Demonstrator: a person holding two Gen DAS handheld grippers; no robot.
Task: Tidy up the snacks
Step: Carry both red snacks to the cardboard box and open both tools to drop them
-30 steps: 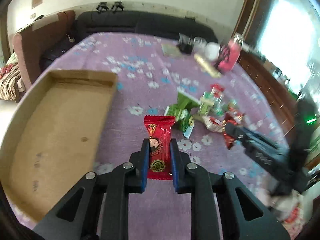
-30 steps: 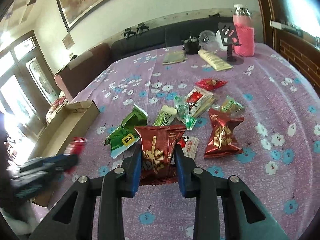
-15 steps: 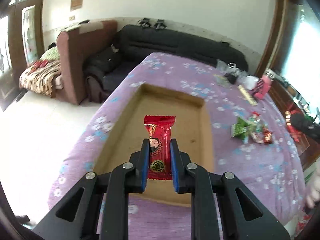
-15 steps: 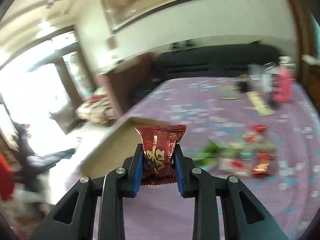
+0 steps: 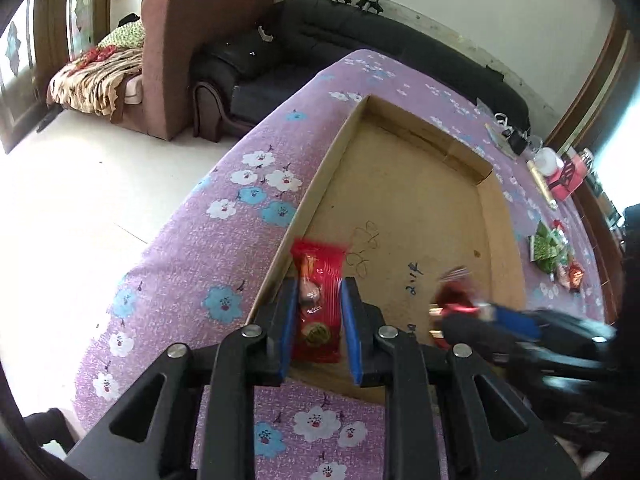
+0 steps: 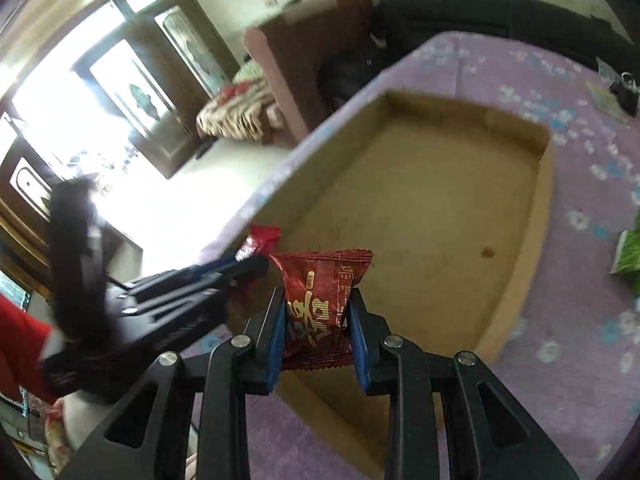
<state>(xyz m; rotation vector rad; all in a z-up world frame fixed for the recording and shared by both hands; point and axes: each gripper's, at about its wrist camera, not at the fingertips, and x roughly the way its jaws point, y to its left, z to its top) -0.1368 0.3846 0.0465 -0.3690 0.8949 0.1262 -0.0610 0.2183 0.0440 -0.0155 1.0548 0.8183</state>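
Note:
My left gripper [image 5: 318, 316] is shut on a bright red candy packet [image 5: 318, 300] over the near left corner of the cardboard box [image 5: 404, 200]. My right gripper [image 6: 318, 312] is shut on a dark red snack packet [image 6: 318, 304] over the box's near end [image 6: 420, 208]. In the left wrist view the right gripper [image 5: 472, 312] shows blurred to the right. In the right wrist view the left gripper [image 6: 244, 268] shows on the left with its red packet [image 6: 260, 240]. The box looks bare inside.
The box lies on a purple flowered tablecloth [image 5: 224, 264] near the table's left edge. Several loose snacks [image 5: 554, 252] lie to the right; a green packet [image 6: 628, 252] shows at the edge. A pink bottle [image 5: 566, 176], brown armchair [image 5: 200, 52] and black sofa [image 5: 360, 40] stand beyond.
Both grippers have carried their packets from the snack pile to the box and now hang low over its near end, side by side.

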